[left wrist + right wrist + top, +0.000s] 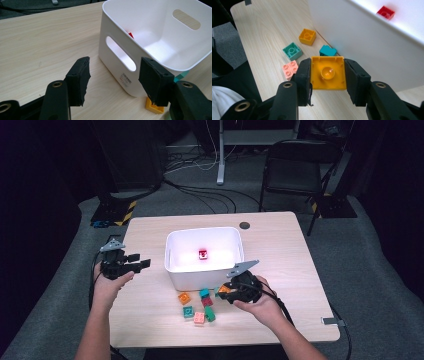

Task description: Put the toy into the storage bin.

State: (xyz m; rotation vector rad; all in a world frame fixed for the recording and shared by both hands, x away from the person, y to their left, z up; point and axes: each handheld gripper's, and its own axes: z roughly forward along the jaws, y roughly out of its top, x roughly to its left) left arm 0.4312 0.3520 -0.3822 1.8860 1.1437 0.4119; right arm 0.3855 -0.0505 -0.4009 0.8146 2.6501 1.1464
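A white bin (pixel 200 278) stands mid-table with one red brick (pixel 203 254) inside it. My right gripper (pixel 223 292) hovers just in front of the bin's near wall, shut on an orange brick (pixel 327 73) whose hollow underside faces the camera. Loose bricks lie on the wood below it: orange (pixel 307 36), green (pixel 292 51), pink (pixel 290 69) and teal (pixel 327 51). My left gripper (pixel 141 260) hangs open and empty left of the bin, pointing at its side wall (pixel 112 57) with the handle slot.
The bricks cluster near the table's front edge (pixel 200 340). A yellow brick (pixel 155 108) lies by the bin's corner. A folding chair (pixel 295 167) and cables stand on the floor beyond the table. Bare wood lies left and right of the bin.
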